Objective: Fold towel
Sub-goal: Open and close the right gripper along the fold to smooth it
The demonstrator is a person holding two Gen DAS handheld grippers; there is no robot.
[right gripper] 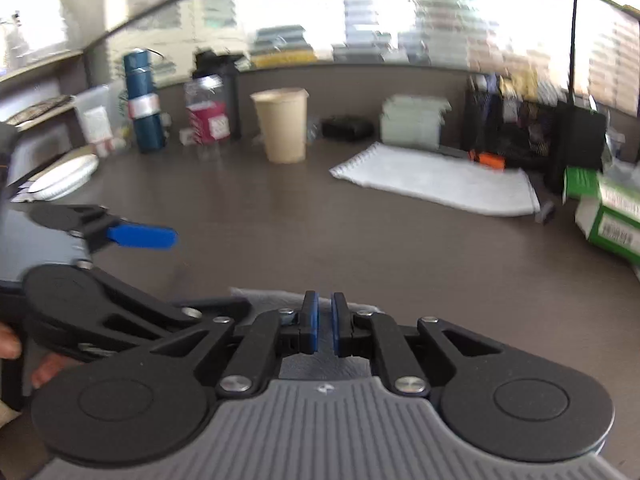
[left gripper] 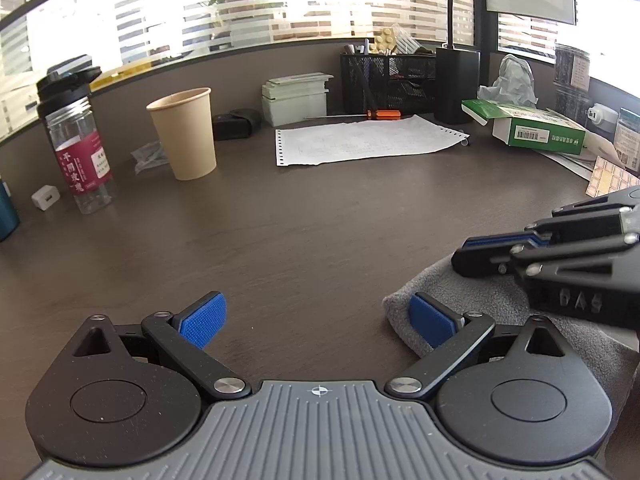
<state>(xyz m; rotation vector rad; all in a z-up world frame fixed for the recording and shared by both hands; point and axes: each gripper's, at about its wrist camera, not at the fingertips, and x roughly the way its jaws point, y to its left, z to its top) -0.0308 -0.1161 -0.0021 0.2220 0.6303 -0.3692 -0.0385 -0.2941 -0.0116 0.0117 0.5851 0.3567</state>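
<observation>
A grey towel (left gripper: pixel 472 288) lies bunched on the dark desk at the lower right of the left wrist view. My left gripper (left gripper: pixel 320 320) is open, its right blue pad (left gripper: pixel 434 320) over the towel's near corner, its left pad over bare desk. My right gripper (left gripper: pixel 480 256) reaches in from the right above the towel. In the right wrist view my right gripper (right gripper: pixel 325 326) has its blue pads nearly together with a thin gap; a strip of towel (right gripper: pixel 276 300) shows just beyond them. Nothing shows between the pads. The left gripper (right gripper: pixel 140 237) is at the left.
A paper cup (left gripper: pixel 186 132), a clear bottle with a red label (left gripper: pixel 78 140), a sheet of paper (left gripper: pixel 360 142), an orange screwdriver (left gripper: pixel 380 114), a black mesh organiser (left gripper: pixel 388 80) and a green box (left gripper: pixel 536 130) stand along the back of the desk.
</observation>
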